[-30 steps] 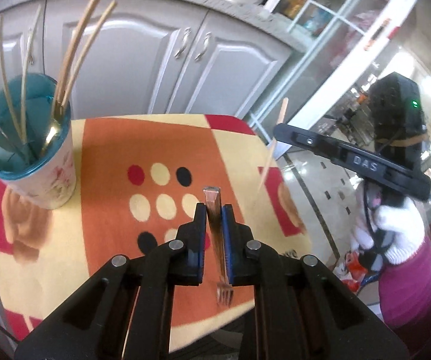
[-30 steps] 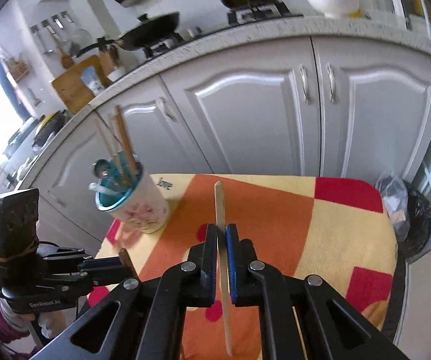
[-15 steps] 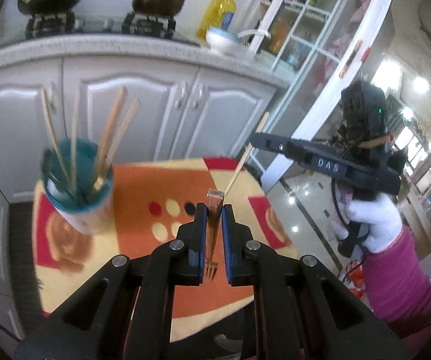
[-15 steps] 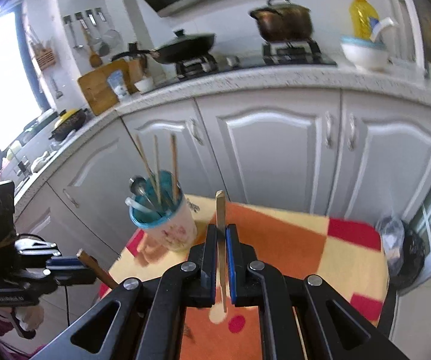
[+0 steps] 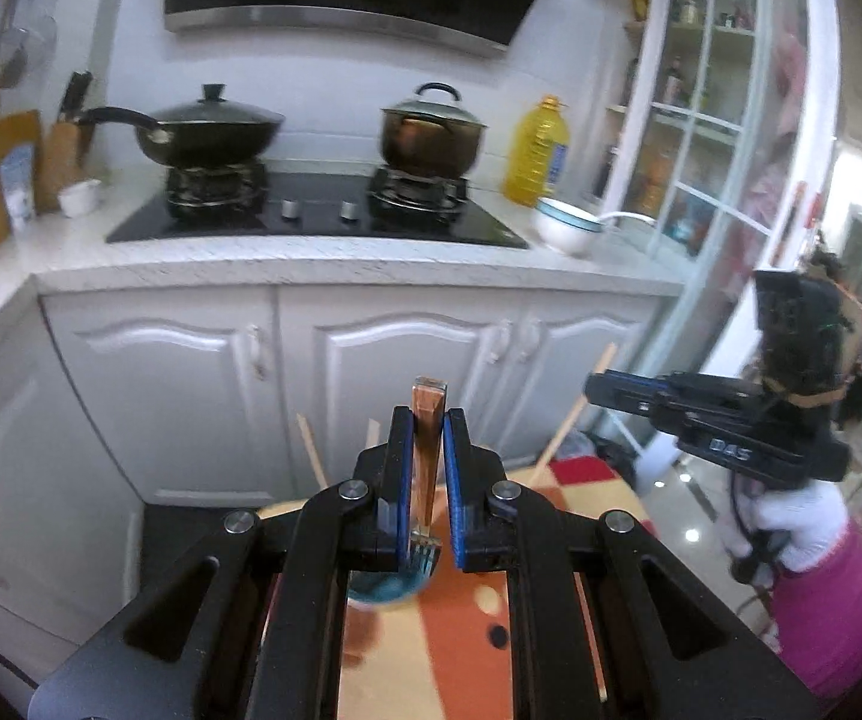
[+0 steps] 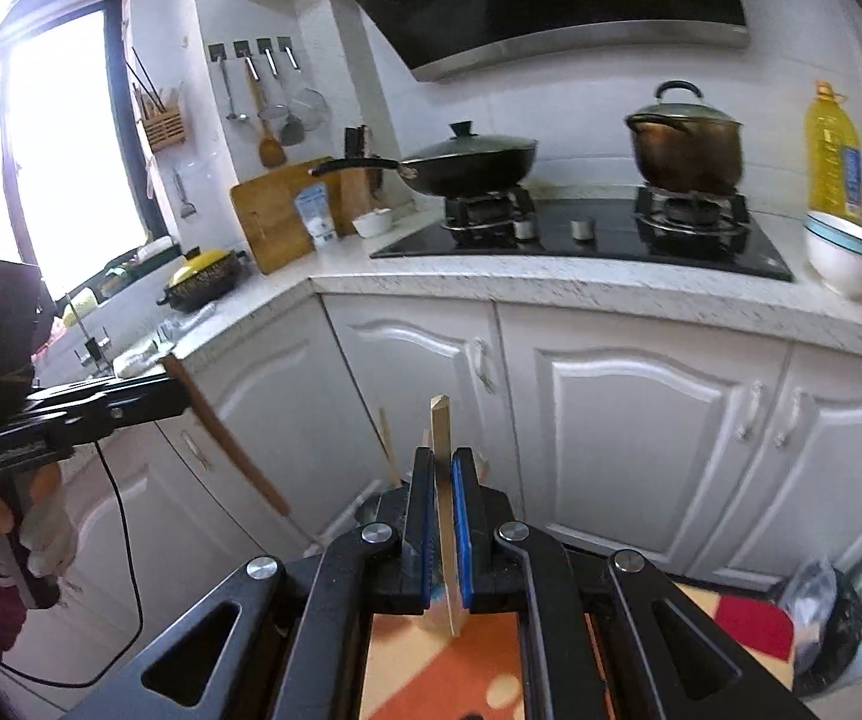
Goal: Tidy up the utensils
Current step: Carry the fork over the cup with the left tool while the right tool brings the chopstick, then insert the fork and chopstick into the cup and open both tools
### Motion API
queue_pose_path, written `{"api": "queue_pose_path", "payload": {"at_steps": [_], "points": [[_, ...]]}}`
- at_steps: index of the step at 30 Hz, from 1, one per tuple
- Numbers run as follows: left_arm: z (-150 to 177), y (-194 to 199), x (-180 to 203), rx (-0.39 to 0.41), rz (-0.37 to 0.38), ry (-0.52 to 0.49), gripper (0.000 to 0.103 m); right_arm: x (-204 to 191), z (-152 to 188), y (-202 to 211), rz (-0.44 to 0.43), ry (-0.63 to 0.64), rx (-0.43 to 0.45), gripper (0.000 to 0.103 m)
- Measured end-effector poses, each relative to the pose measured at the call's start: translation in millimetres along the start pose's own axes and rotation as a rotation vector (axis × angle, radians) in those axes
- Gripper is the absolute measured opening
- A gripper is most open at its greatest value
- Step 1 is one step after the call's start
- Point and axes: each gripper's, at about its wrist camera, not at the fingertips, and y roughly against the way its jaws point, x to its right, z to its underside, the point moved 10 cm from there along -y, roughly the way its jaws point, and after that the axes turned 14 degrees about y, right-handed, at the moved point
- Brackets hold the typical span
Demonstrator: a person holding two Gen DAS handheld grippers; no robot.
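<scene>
left gripper [image 5: 428,483]: clamped on a fork [image 5: 426,456], wooden handle sticking up past the jaws at frame centre, tines hanging down at the pad roots
right gripper [image 6: 444,516]: clamped on a pale wooden chopstick [image 6: 442,468], nearly upright in the lower centre of its own view, both ends free of the pads
cup [image 5: 387,591]: only a blue sliver shows, low centre of the left view under the fork tines, mostly hidden by the gripper; chopstick tips [image 5: 309,447] already standing in it poke up to the left of the jaws
table [image 5: 466,648]: orange and yellow patterned cloth, bottom centre, seen between the gripper arms
risk, fork: tines could catch the cup rim or the sticks already in it, tipping the cup
risk, chopstick: the grip sits midway on a thin stick, so it may pivot or slide in the pads if it strikes anything
risk, both tools: the grippers are near each other and heading for one small cup; they could clash
</scene>
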Motion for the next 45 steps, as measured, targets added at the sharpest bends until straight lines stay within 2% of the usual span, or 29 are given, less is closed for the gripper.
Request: {"api": "queue_pose_path", "payload": {"at_steps": [4, 10, 19, 28, 30, 32, 33, 34, 35, 40, 45], "points": [[-2.9, -23.4, -23.9, -0.007, -0.049, 0.01, 0.008, -5.4, -19.4, -21.0, -0.023, 0.01, 0.003, 0.005], [17.2, -65.5, -53.0, -0.051, -0.119, 0.022, 0.008, -8.6, -33.7, -55.3, -0.015, 0.026, 0.002, 0.005], [51.1, -111.5, -71.8, -0.12, -0.155, 0.065, 0.008, 0.4, -8.8, -109.9, -0.025, -0.013, -0.071, 0.005], [71.8, -131.6, -71.9, -0.143, -0.175, 0.073, 0.008, 7.9, 3.0, -89.0, -0.037, -0.067, -0.056, 0.006], [73.9, -128.6, -71.1, -0.147, -0.176, 0.087, 0.008, 5.7, 9.3, -84.0, -0.04, -0.071, -0.072, 0.011], [75.0, -122.9, -67.1, -0.145, -0.161, 0.101, 0.019, 2.9, 20.2, -79.5, -0.032, -0.075, -0.092, 0.037], [74.7, -118.5, -64.2, -0.132, -0.158, 0.1, 0.024, 1.0, 26.4, -77.2, -0.031, -0.08, -0.098, 0.038], [74.1, -113.0, -61.1, -0.113, -0.164, 0.094, 0.037, -1.5, 32.4, -74.7, -0.034, -0.084, -0.102, 0.038], [73.6, -107.4, -58.6, -0.097, -0.168, 0.093, 0.043, -2.6, 36.4, -72.6, -0.032, -0.088, -0.103, 0.038], [79.5, -89.0, -50.0, -0.061, -0.194, 0.102, 0.044, -7.8, 61.1, -60.6, -0.023, -0.143, -0.109, 0.038], [92.7, -74.9, -40.2, -0.031, -0.234, 0.084, 0.045, -17.4, 78.4, -47.7, 0.033, -0.131, -0.125, 0.039]]}}
